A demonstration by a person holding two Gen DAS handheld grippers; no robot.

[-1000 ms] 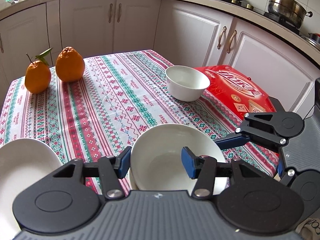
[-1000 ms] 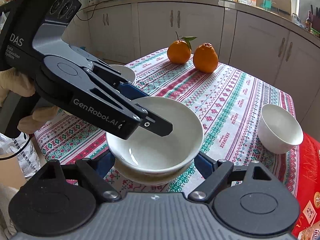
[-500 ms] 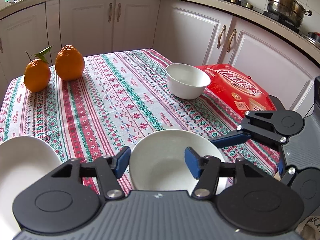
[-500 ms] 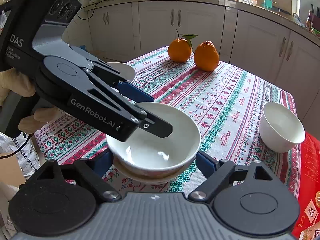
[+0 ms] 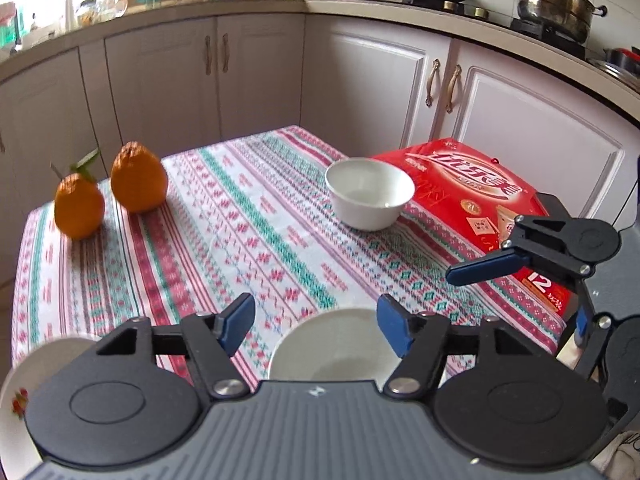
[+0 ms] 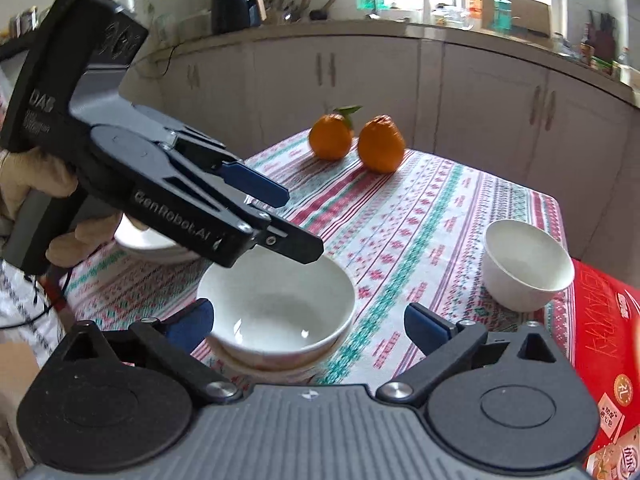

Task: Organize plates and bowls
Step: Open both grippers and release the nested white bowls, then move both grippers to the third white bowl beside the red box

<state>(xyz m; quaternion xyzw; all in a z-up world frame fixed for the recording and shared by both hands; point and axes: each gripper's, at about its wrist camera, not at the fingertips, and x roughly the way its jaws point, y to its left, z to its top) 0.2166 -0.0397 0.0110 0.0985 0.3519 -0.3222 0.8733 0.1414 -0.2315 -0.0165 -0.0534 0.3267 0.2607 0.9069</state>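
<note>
Tablecloth [image 5: 248,232] in a striped pattern covered the whole work surface, with a red box [image 5: 472,196] at its far right corner and two oranges [image 6: 356,142] at the far edge.

I held the left gripper [image 6: 296,224] above the near bowl [image 6: 280,304], its jaws opening with nothing between them; the lower finger hung just over the rim. My right gripper [image 6: 308,324] flanked the same bowl, jaws opening wide, pads clear of the wall on both sides, so neither tool gripped anything.

The near bowl sat nested in what looked like a second dish with a patterned edge. It was empty. A plate [image 5: 16,392] lay at the near left corner, partly hidden by the tool. The small bowl [image 5: 370,194], also empty, stood apart beside the red box, touching or nearly touching it; I could not tell which.

Risks as I judged them: the nested stack sat close to the table's near edge, and a finger catching the rim on withdrawal could tip or drag it off. Reaching for the small bowl next could nudge it against the box.
</note>
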